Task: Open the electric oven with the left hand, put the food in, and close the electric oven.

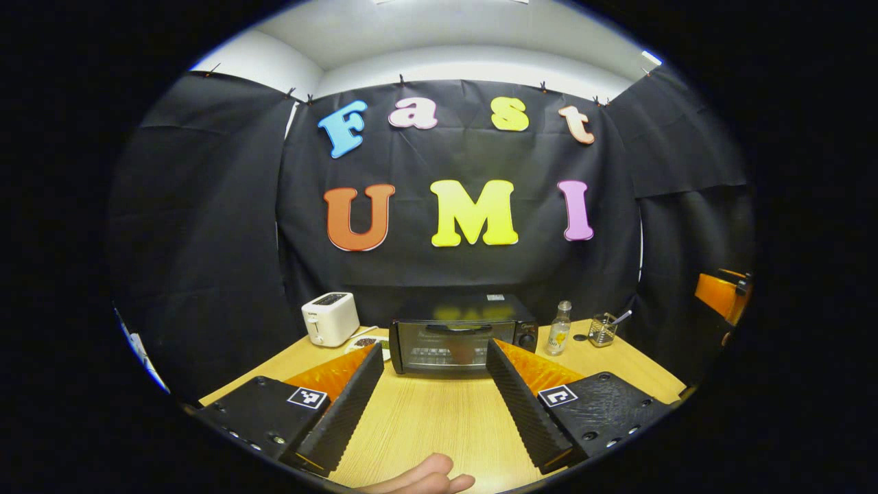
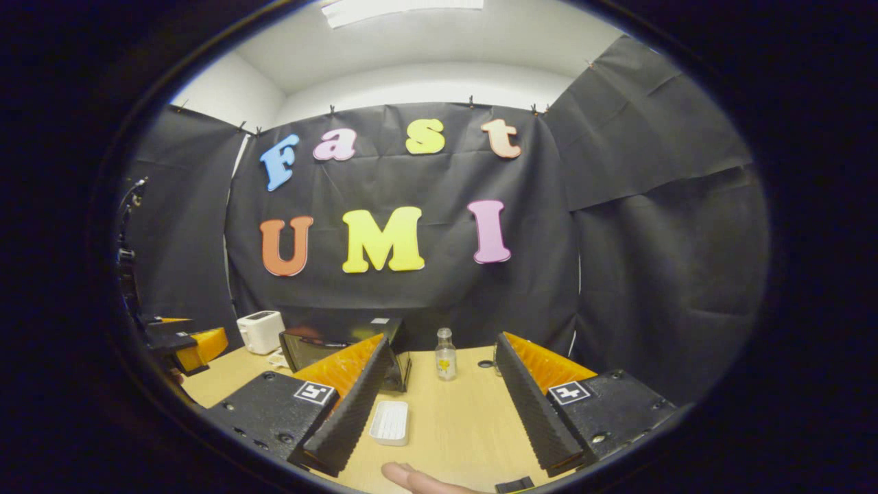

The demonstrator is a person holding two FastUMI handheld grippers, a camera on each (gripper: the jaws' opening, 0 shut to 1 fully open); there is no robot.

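The black electric oven [image 1: 463,336] stands at the back middle of the wooden table [image 1: 439,418], its glass door closed and the handle along the door's top. My left gripper [image 1: 435,350] is open a short way in front of it, with nothing between the fingers. A small plate with dark food [image 1: 368,342] lies between the oven and a white toaster [image 1: 330,318]. In the right gripper view, my right gripper [image 2: 444,343] is open and empty. The oven [image 2: 309,346] sits partly behind its left finger. A white ribbed tray [image 2: 389,420] lies on the table below.
A small clear bottle [image 1: 560,329] and a glass cup holding a utensil [image 1: 602,331] stand right of the oven. The other gripper's orange body [image 1: 720,295] shows at the far right edge. A person's fingertip [image 1: 425,480] pokes in at the bottom. Black cloth walls surround the table.
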